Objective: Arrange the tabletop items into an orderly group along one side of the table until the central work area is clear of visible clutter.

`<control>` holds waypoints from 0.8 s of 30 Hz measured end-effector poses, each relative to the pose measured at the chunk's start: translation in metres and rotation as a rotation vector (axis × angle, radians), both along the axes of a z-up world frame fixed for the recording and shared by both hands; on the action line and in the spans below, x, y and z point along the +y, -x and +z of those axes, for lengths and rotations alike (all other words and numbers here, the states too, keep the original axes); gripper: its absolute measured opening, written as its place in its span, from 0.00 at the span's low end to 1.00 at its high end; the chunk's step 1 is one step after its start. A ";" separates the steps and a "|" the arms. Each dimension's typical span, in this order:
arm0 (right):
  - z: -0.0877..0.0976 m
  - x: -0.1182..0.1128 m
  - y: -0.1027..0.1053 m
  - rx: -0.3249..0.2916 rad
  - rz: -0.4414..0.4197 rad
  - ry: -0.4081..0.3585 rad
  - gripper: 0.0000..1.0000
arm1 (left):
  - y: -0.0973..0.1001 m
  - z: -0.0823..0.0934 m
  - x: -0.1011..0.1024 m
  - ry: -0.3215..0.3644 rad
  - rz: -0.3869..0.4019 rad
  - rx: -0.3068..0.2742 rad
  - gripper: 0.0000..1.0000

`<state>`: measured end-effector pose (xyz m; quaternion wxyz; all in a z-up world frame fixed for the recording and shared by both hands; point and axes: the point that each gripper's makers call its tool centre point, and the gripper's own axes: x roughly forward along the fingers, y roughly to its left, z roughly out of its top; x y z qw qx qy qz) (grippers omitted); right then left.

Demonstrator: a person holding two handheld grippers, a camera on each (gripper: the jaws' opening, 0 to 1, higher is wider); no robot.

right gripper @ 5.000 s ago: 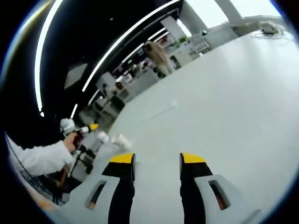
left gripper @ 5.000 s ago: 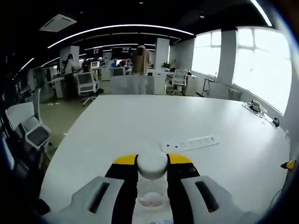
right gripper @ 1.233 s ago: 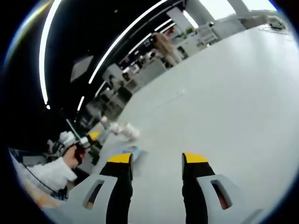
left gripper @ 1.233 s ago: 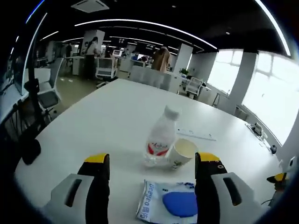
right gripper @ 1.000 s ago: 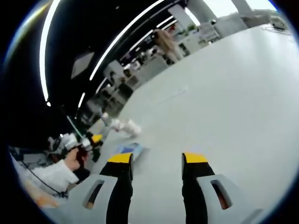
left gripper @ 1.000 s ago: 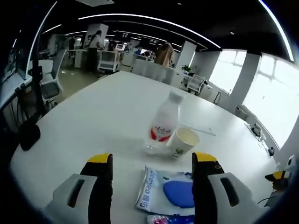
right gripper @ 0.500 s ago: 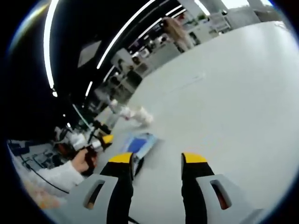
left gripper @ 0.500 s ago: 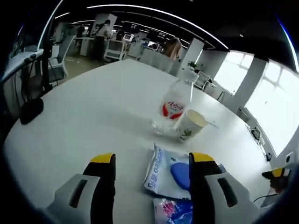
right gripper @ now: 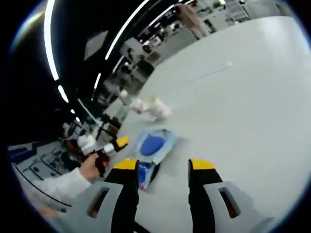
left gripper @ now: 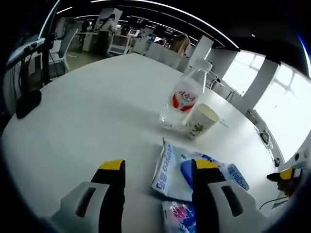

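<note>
1. One clear plastic bottle (left gripper: 185, 99) with red label, one paper cup (left gripper: 200, 120), touching.
2. Two plastic packets: blue-white (left gripper: 182, 170), pink-blue (left gripper: 177, 217).
3. White table (left gripper: 87, 116); open office.
4. Left tool (left gripper: 158, 167) and right tool (right gripper: 158, 166) gape, empty.

Clear plastic bottle (left gripper: 183, 103), paper cup (left gripper: 201, 120), glossy packet (left gripper: 181, 171), matt table (left gripper: 92, 116).

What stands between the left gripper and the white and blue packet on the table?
Nothing visible does. The left gripper is open just before the white and blue packet, with bare table between. The bottle and paper cup stand beyond it.
</note>
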<state>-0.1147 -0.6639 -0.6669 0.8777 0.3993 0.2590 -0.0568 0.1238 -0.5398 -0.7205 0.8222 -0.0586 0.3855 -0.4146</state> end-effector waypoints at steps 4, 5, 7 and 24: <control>-0.012 0.010 -0.026 0.019 0.053 -0.021 0.37 | 0.001 -0.005 0.001 -0.001 -0.001 0.012 0.50; -0.016 0.014 -0.031 0.032 0.057 -0.065 0.37 | 0.000 -0.007 0.002 -0.006 -0.002 0.013 0.50; -0.024 0.013 -0.039 0.046 0.042 -0.093 0.38 | -0.001 -0.010 0.004 -0.004 -0.002 0.009 0.48; -0.064 0.035 -0.063 0.185 0.158 -0.060 0.33 | 0.006 -0.029 0.002 0.023 0.015 0.095 0.31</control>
